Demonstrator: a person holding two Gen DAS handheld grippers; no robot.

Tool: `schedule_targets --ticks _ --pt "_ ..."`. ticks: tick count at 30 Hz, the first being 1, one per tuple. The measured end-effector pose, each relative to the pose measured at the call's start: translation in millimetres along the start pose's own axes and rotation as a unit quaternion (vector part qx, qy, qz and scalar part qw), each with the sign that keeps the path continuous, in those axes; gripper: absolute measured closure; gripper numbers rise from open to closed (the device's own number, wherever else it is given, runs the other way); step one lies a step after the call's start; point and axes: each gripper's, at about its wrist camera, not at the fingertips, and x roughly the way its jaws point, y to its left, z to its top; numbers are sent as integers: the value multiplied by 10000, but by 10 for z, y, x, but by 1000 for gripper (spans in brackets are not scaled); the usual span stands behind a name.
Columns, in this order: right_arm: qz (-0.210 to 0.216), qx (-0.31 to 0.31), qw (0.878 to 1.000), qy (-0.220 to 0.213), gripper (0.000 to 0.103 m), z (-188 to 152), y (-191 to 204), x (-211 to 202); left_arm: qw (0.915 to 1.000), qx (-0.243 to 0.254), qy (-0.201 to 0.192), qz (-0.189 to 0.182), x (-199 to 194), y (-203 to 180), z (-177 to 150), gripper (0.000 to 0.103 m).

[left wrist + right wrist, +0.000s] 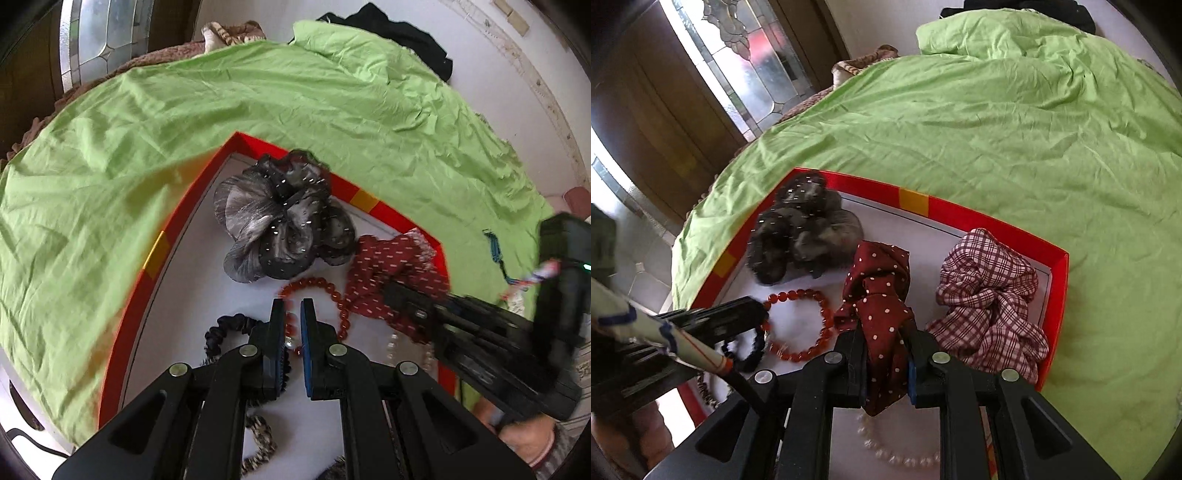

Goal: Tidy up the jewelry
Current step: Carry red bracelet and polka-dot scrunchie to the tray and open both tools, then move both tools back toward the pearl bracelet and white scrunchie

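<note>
A red-walled tray with a white floor (177, 218) (997, 218) lies on a green sheet. In it lie a grey sparkly scrunchie (280, 218) (801, 229), a red bead bracelet (325, 286) (809, 295), a black scrunchie (225, 328) (753, 354), a pearl bracelet (897, 458) and a checked scrunchie (990, 299). My left gripper (293, 306) hovers over the bead bracelet, its jaws a narrow gap apart with beads showing between them. My right gripper (886, 336) is shut on a dark red polka-dot scrunchie (882, 295) (384, 266), held above the tray floor.
The green sheet (258, 103) (1034, 129) covers a bed all around the tray. A leopard-print band (258, 435) lies at the tray's near end. Dark clothing (399, 26) sits at the far edge. A door with glass panels (738, 66) stands to the left.
</note>
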Motion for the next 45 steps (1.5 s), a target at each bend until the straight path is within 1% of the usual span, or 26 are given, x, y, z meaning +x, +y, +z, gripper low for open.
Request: schedule_targets --ticks 1,3,4,5,6,7,8,10,12,16,19,23,25,30,34,39,45 --pt "6 33 10000 -11 83 3 -12 7 10000 0 -41 2 -46 -18 -17 95" --pt "58 123 9999 -30 74 14 -40 -7 9999 18 -131 91 -154 -52 -64 91" --pt "94 147 9998 -52 68 13 -44 -30 9998 19 -172 127 -209 -65 -88 85" --pt "141 162 9997 -94 66 13 -46 -61 9996 5 -223 163 -271 -77 -118 76" --pt "169 162 9996 -137 64 12 -43 -104 9994 -24 -295 205 -341 -86 -152 73" --pt "176 153 9996 -182 60 12 -38 -153 9990 -46 -370 249 -408 -96 -184 69" --pt "177 147 9994 -247 55 10 -35 -211 9985 -59 -435 314 -476 -105 -216 68" --pt "164 154 9990 -379 51 -3 -39 -331 9976 -85 -515 453 -562 -124 -264 66" --pt "162 179 9985 -486 51 -20 -63 -456 9966 -154 -572 571 -660 -153 -333 63" --pt "151 249 9977 -616 50 -133 -154 -726 9953 -187 -675 670 -820 -241 -479 62" --pt "96 283 9972 -692 50 -300 -246 -940 9935 -117 -779 821 -919 -383 -605 60" --pt "56 458 9963 -732 50 -628 -439 -1213 9924 4 -855 881 -1006 -617 -779 57" --pt "4 540 9957 -750 48 -811 -541 -1342 9916 126 -884 939 -1026 -756 -851 56" --pt "-248 692 9945 -751 46 -1291 -812 -1614 9857 538 -980 1262 -1038 -1172 -1093 54" --pt "-349 865 9929 -741 45 -1606 -1026 -1790 9820 867 -971 1372 -1029 -1470 -1256 54" --pt "-633 1081 9885 -847 45 -1919 -1292 -2034 9770 1216 -982 1454 -1038 -1783 -1410 52" --pt "-812 1371 9820 -1017 43 -2191 -1543 -2301 9707 1629 -977 1472 -1040 -2133 -1558 51"
